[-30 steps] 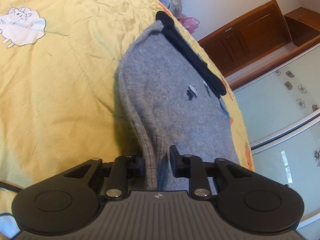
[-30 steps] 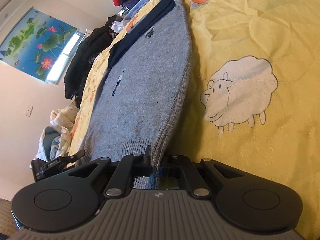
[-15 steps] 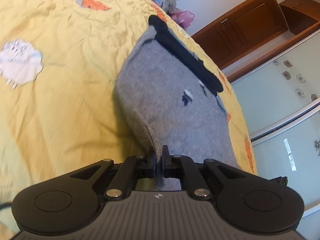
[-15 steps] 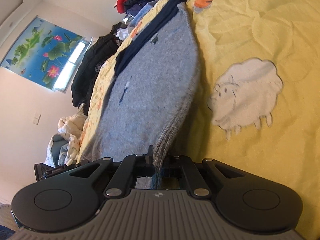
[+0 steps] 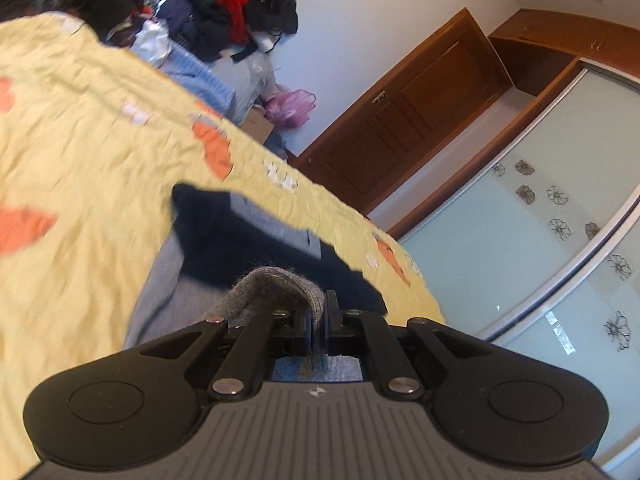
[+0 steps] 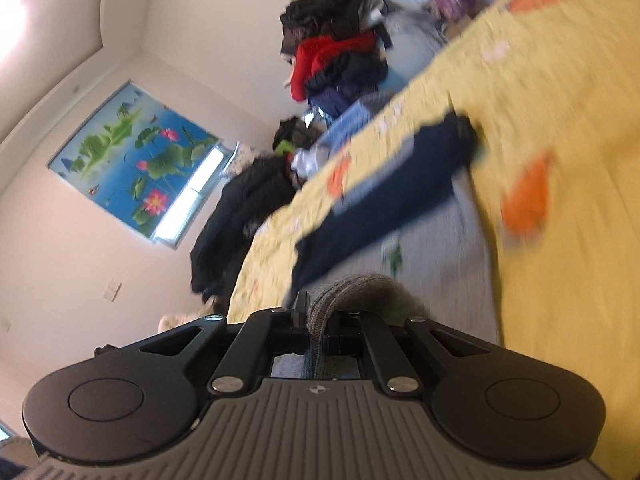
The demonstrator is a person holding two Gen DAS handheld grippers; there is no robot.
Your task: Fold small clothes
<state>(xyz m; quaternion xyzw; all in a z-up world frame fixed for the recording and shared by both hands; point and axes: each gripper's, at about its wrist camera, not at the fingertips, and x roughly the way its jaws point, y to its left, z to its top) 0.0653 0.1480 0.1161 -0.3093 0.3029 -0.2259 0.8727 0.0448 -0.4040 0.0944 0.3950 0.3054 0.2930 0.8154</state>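
Between the black fingers of my left gripper (image 5: 318,326) sits a pinched fold of the grey ribbed-knit hem of the small grey woollen sweater (image 5: 276,284), and the jaws are clenched tight on it, the wool bunching up in a hump just ahead of the pads. My right gripper (image 6: 316,320) is clamped the same way on another stretch of that grey hem, which arches over its fingertips and drops down through the narrow gap. Just beyond both grippers I see the sweater's dark navy band (image 5: 224,236) lying across the grey body, with a paler grey-blue patch (image 5: 276,226) beside it; the grey cloth runs from that band back under my left gripper. Under and around the garment spreads the wrinkled yellow bedsheet with orange carrot prints (image 5: 80,152), much of it blurred. Far ahead of my left gripper, past the edge of the bed, is a heap of dark and red clothes (image 5: 216,4); off to the right stand a brown wooden door (image 5: 408,120) and pale glass sliding panels with flower decals (image 5: 540,208). From the right wrist I also see a blue lotus-pond picture (image 6: 132,152) on the wall to the upper left.
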